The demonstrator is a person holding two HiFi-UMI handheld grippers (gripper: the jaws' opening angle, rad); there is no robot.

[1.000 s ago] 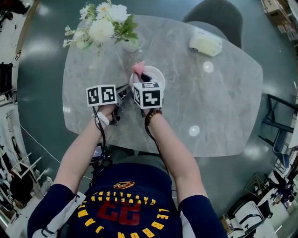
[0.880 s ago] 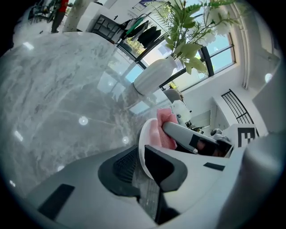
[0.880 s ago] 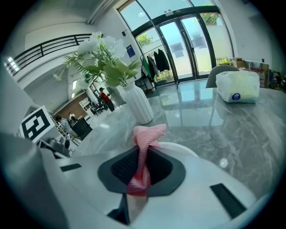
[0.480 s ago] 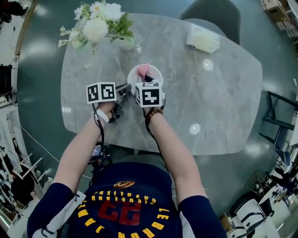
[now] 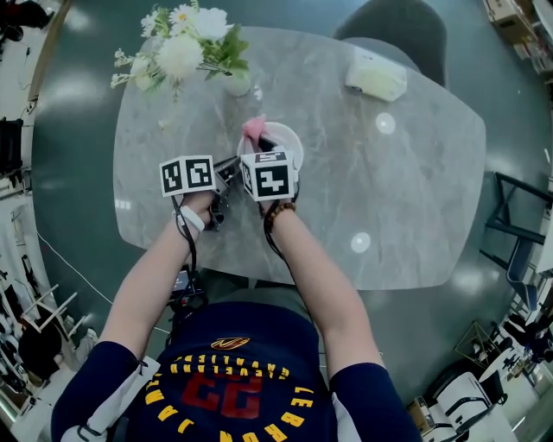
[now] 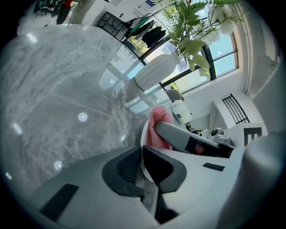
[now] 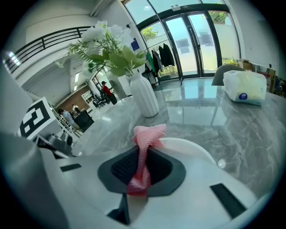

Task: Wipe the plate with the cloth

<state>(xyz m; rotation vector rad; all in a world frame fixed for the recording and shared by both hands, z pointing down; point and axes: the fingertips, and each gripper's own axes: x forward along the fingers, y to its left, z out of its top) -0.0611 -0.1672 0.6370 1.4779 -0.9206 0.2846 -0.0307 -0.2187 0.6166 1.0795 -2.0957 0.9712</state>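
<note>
A small white plate lies on the grey marble table, just beyond both grippers. My left gripper reaches in from the left; its jaws are closing, and in the left gripper view the pads pinch the plate's thin white rim. My right gripper is shut on a pink mesh cloth. In the right gripper view the cloth stands bunched up between the pads, over the near left part of the plate.
A white vase of white flowers stands at the table's far left, close behind the plate. A white tissue pack lies at the far right, and a grey chair stands behind the table.
The right gripper swept the pink cloth toward the middle of the plate and back to its left side. The left gripper stayed at the plate's rim.
</note>
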